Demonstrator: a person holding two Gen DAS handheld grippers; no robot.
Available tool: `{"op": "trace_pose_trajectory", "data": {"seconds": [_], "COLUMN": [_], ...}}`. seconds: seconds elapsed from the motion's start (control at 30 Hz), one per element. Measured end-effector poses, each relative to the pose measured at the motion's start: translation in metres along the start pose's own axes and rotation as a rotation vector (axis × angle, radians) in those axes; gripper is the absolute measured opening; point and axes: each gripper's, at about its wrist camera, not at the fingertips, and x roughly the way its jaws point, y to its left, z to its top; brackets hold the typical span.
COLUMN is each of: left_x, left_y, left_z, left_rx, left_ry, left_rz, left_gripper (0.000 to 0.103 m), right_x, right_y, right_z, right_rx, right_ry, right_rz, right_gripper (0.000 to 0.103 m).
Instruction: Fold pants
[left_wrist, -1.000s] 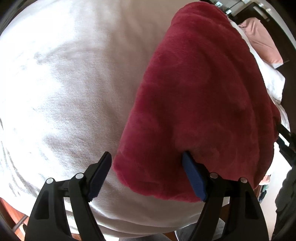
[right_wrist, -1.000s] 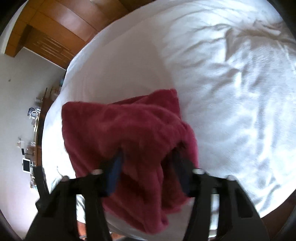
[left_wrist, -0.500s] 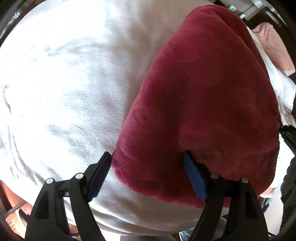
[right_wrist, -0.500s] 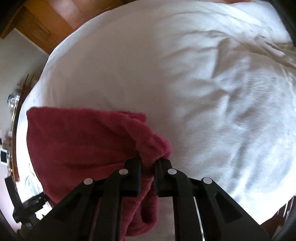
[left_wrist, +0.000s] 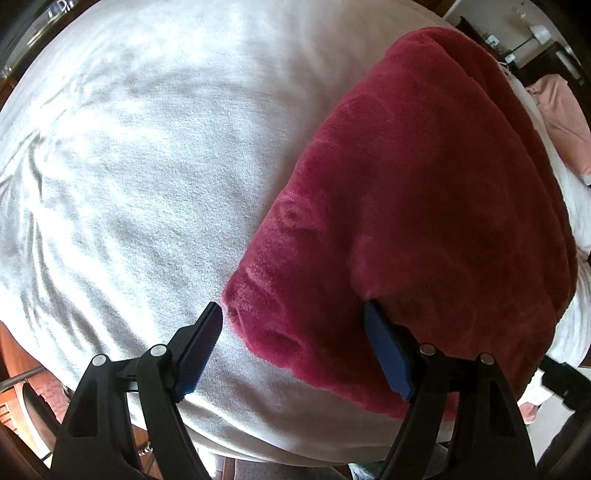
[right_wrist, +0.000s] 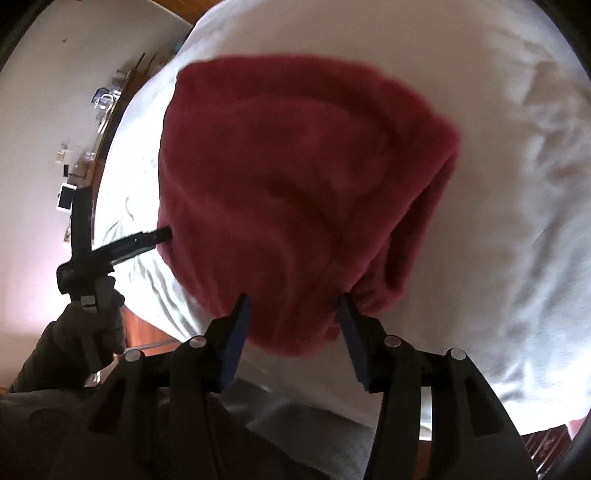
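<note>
A: The red pants (left_wrist: 424, 206) lie folded at the bed's (left_wrist: 129, 166) near edge. The bundle could slump open, as neither claw holds it.

B: Agreed. The left gripper (left_wrist: 293, 339) gapes wide around one corner. The right gripper (right_wrist: 293, 328), pinching fabric half a second ago, has just been opening; cloth sits loosely between its jaws.

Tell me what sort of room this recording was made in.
Probably a bedroom: the folded dark red fleece pants lie on a wide white-sheeted bed, with a pink pillow at its far end.
</note>
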Motion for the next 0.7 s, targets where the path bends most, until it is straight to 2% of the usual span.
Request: {"op": "trace_pose_trajectory", "data": {"seconds": [0.07,0.1,0.13,0.2,0.33,0.43,0.5,0.53,0.6,0.7], "left_x": [0.000,0.001,0.002,0.003,0.012,0.015,0.014,0.013,0.008,0.009], "left_y": [0.000,0.000,0.001,0.000,-0.007,-0.005,-0.002,-0.001,0.004,0.011], "left_z": [-0.001,-0.002,-0.008,-0.010,-0.014,-0.019,-0.019,-0.018,-0.016,-0.016], "left_rx": [0.003,0.006,0.009,0.024,0.070,0.063,0.052,0.049,0.042,0.023], "left_ry": [0.002,0.002,0.002,0.006,0.023,0.023,0.017,0.014,0.010,0.009], "left_rz": [0.004,0.008,0.010,0.020,0.027,0.026,0.018,0.015,0.010,-0.002], "left_gripper": [0.078,0.078,0.078,0.078,0.086,0.086,0.086,0.086,0.086,0.086], "right_x": [0.013,0.021,0.030,0.042,0.052,0.046,0.027,0.016,-0.007,-0.044], "right_y": [-0.005,-0.004,-0.010,-0.013,-0.021,-0.016,-0.008,-0.006,-0.003,0.014], "right_z": [0.001,0.002,-0.002,-0.012,-0.018,-0.019,-0.020,-0.022,-0.021,-0.018], "right_rx": [0.018,0.023,0.028,0.013,0.008,-0.019,-0.063,-0.082,-0.137,-0.256], "right_ry": [0.034,0.046,0.087,0.138,0.137,0.113,0.059,0.033,-0.027,-0.137], "right_rz": [-0.029,-0.025,-0.029,-0.071,-0.149,-0.161,-0.155,-0.159,-0.197,-0.301], "right_gripper": [0.048,0.032,0.023,0.021,0.021,0.022,0.026,0.034,0.041,0.041]}}
